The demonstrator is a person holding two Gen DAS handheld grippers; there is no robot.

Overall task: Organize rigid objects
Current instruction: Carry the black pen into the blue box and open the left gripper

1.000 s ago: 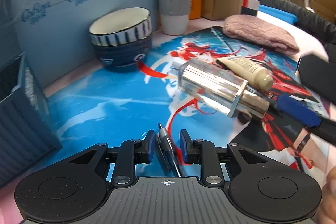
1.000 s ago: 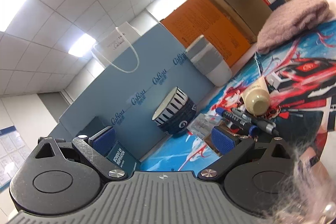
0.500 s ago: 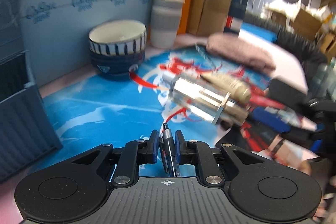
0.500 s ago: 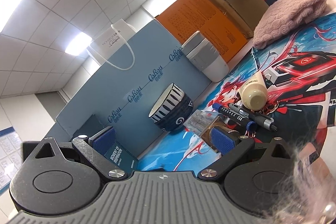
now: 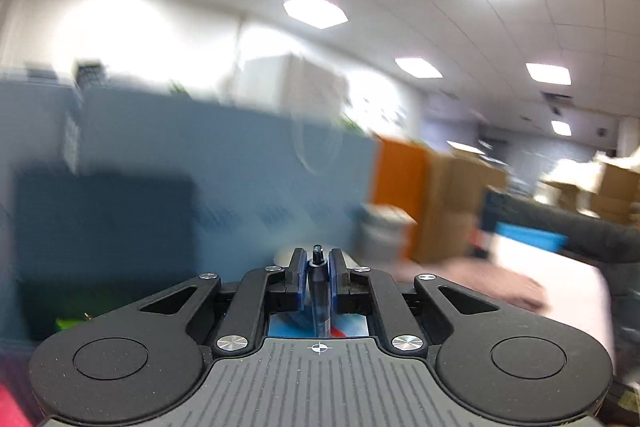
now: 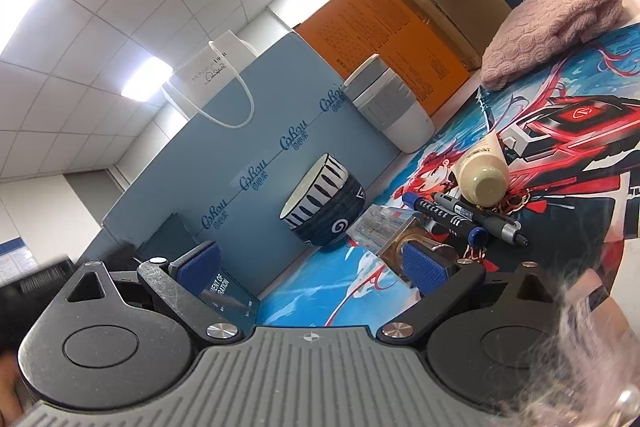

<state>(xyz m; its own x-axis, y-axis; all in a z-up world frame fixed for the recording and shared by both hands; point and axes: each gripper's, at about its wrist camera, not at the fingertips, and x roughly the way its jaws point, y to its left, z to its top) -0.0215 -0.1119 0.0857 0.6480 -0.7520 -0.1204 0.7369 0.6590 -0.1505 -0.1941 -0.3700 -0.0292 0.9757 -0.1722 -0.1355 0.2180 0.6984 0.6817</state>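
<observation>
Clamping a dark pen [image 5: 319,291] between its blue pads, the left hand-held gripper [image 5: 319,269] is raised off the counter; the right hand-held gripper [image 6: 312,269] is held wide, empty, near stacked bowls [image 6: 324,203].

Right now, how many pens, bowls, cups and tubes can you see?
Pens: 3, one in the left hand-held gripper, a blue marker and a grey pen on the mat
Bowls: 2, stacked
Cups: 1
Tubes: 1
Total: 7
</observation>
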